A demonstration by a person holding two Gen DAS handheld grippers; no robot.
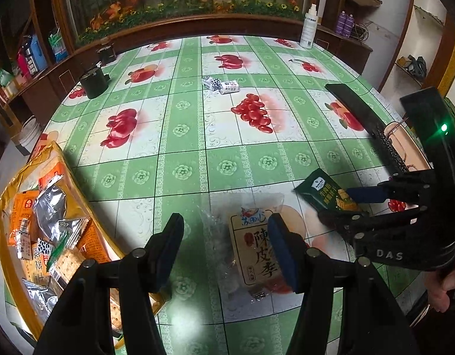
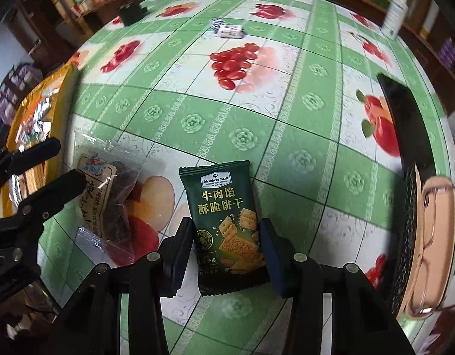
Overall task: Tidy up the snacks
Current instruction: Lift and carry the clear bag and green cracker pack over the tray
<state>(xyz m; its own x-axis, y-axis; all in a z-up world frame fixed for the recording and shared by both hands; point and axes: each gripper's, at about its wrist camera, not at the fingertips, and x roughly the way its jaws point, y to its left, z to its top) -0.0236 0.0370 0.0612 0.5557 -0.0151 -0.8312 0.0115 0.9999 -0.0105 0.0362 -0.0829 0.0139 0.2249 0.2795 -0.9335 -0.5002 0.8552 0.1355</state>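
Two packets: we are watching both lying flat on the table [image 1: 197,153].
Right gripper [image 2: 226,256]: fingers are gripping the green cracker packet [image 2: 227,224] by its edges; light, crinkly, brittle inside.
Left gripper [image 1: 224,254]: fingers are hanging open over the clear plum packet [image 1: 254,248].

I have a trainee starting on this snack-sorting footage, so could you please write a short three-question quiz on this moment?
1. True or false: the right gripper has the green cracker packet between its fingers.
2. Which lies nearest the left gripper: A) white spray bottle B) clear plum packet C) black cup?
3. What holds the already sorted snacks?

Key: 1 true; 2 B; 3 the golden tray.
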